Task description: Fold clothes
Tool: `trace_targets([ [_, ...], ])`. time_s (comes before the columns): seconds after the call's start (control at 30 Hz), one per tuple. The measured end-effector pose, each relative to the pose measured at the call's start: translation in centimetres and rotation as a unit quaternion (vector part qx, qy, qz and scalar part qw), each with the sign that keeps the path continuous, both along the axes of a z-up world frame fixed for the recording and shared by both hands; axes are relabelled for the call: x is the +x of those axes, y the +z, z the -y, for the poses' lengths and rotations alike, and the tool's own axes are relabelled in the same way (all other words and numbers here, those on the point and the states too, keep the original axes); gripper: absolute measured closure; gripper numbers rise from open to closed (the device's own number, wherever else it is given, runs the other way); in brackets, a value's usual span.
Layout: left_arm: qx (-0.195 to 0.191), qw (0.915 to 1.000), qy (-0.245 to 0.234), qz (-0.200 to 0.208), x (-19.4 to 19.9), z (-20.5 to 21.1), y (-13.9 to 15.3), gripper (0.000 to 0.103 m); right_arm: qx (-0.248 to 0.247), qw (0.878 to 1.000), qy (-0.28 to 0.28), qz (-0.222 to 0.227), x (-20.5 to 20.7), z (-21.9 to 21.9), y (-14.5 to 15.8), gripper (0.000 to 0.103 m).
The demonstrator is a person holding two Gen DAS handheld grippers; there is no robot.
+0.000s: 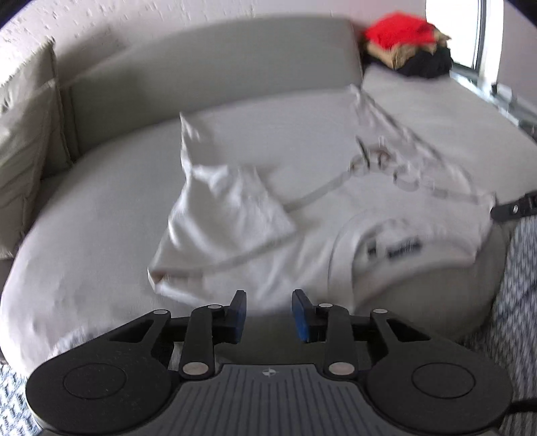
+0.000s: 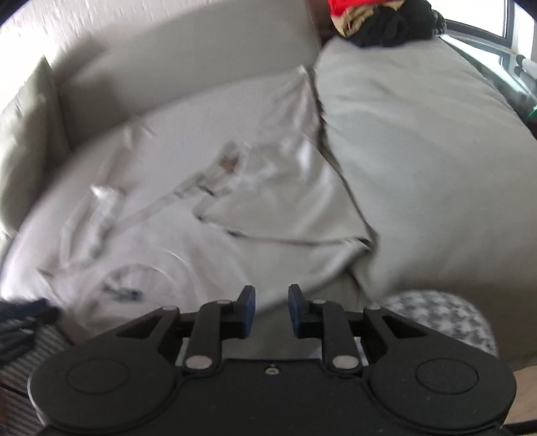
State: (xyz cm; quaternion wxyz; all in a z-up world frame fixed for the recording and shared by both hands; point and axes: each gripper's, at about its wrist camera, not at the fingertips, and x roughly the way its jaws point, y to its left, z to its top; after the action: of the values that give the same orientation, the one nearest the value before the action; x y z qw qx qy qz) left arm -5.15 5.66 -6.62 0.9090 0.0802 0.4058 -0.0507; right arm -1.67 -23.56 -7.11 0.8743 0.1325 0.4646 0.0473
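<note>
A white T-shirt point(image 1: 268, 208) lies spread on the grey sofa seat point(image 1: 100, 234), one sleeve folded inward and the collar with its dark label toward the near right. My left gripper point(image 1: 268, 315) hovers in front of the shirt's near edge, open, nothing between its blue pads. In the right wrist view the same shirt point(image 2: 201, 208) is blurred and lies across the seat beside a cushion seam. My right gripper point(image 2: 272, 310) is held above the shirt's near right part, open with an empty gap. A black piece of the right gripper point(image 1: 513, 208) shows at the shirt's right edge.
A pile of red, tan and black clothes point(image 1: 406, 43) sits at the sofa's far right corner, also in the right wrist view point(image 2: 379, 20). A pale cushion point(image 1: 27, 134) stands at the left. A patterned rug point(image 1: 517, 302) lies below the sofa's front edge.
</note>
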Motion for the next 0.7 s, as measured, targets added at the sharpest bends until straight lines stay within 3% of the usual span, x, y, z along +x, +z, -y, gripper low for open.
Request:
trace_targets([
  [0.07,-0.010,0.9999,0.005,0.004,1.1,0.9,-0.1,0.072,0.031,0.999,0.001,0.019,0.5,-0.4,0.8,0.082],
  [0.2,-0.013,0.9994,-0.005,-0.031,3.5,3.3,-2.1,0.072,0.031,0.999,0.018,0.018,2.7,-3.2,0.3,0.082],
  [0.33,-0.003,0.9992,-0.027,-0.031,1.0,4.0,-2.9,0.073,0.028,0.999,0.034,-0.007,1.5,-4.2,-2.1,0.082],
  [0.4,-0.027,0.9972,-0.040,-0.057,0.0,3.5,-2.8,0.073,0.011,0.999,0.046,-0.004,0.1,-4.2,-1.9,0.082],
  [0.5,-0.014,0.9966,-0.053,-0.061,-1.3,3.1,-2.6,0.072,0.001,0.998,0.060,-0.019,-1.6,-4.0,-1.1,0.082],
  [0.63,-0.033,0.9990,-0.020,-0.022,-1.0,1.2,-0.3,0.072,0.042,0.997,0.056,0.015,-2.0,-3.6,1.2,0.081],
  [0.7,-0.042,0.9990,0.002,0.011,-0.7,0.2,1.6,0.070,0.059,0.996,0.051,0.047,-1.8,-3.5,3.1,0.070],
])
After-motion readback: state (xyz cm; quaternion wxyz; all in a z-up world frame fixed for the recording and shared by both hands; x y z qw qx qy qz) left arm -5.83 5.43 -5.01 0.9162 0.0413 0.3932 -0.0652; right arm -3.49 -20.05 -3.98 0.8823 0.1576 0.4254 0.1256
